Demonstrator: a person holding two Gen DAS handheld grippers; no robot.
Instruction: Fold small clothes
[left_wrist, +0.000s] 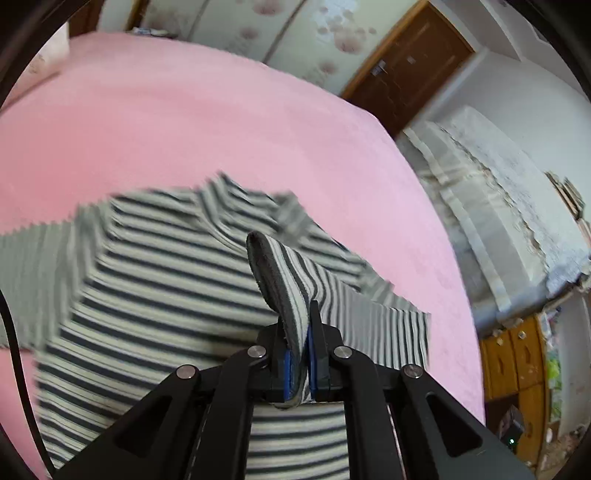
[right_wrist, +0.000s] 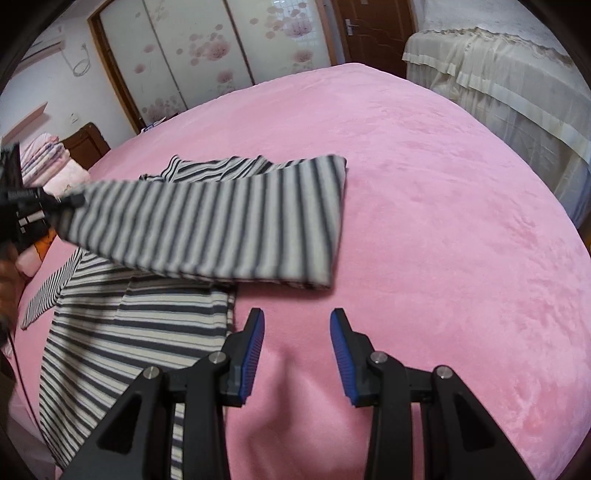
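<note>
A small grey-and-white striped shirt (left_wrist: 155, 295) lies on the pink bed cover (left_wrist: 184, 129). My left gripper (left_wrist: 299, 354) is shut on the cuff of one sleeve (left_wrist: 284, 273), holding it up over the shirt's body. In the right wrist view that sleeve (right_wrist: 221, 225) stretches across above the shirt's body (right_wrist: 140, 325) to the left gripper (right_wrist: 40, 210) at the far left. My right gripper (right_wrist: 297, 328) is open and empty, low over the bare bed cover (right_wrist: 424, 221) just right of the shirt.
A covered bed or sofa with a cream lace cloth (right_wrist: 498, 81) stands to the right of the bed. A brown door (right_wrist: 373, 26) and floral sliding wardrobe doors (right_wrist: 207, 55) are behind. A wooden cabinet (left_wrist: 517, 354) stands beyond the bed's right edge. Folded bedding (right_wrist: 48, 158) lies far left.
</note>
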